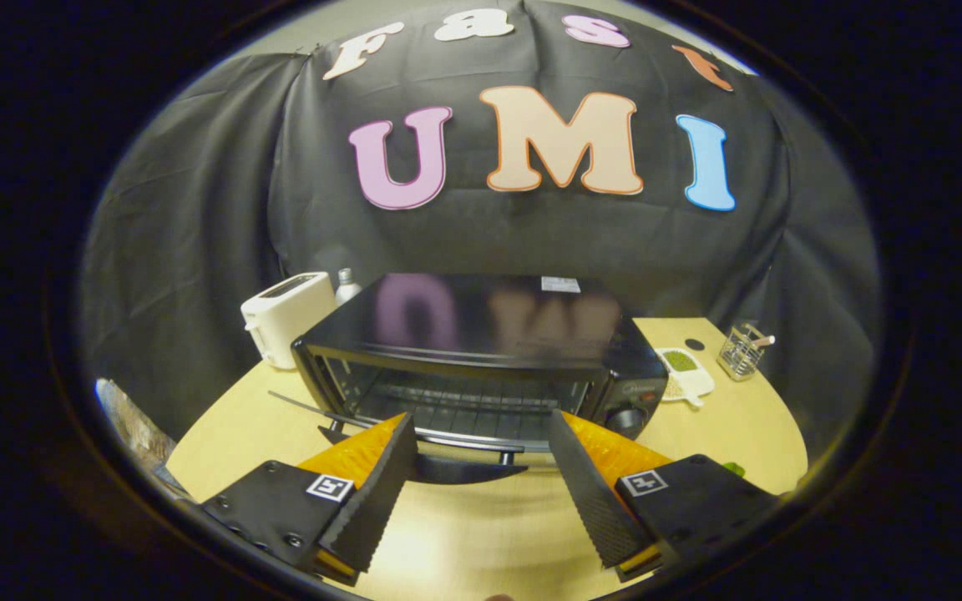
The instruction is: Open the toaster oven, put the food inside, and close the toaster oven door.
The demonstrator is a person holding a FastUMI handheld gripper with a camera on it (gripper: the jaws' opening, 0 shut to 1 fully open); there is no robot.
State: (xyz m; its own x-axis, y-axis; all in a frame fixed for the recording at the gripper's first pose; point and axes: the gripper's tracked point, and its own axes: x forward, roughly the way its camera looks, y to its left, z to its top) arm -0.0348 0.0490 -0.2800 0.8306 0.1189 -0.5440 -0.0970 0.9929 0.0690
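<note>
Wooden table (464, 534) carries a black toaster oven (481, 351) near its middle, door (448, 451) swung down flat toward the gripper (481, 451), wire rack (464, 409) showing inside. Gripper fingers are spread wide, holding nothing, with the door's handle (468, 442) just ahead between their tips. At the table's far left edge stands a white toaster (285, 317) with a small bottle (346, 285) beside it. Toward the far right corner sit a white dish (683, 371) and a clear holder (740, 351)
</note>
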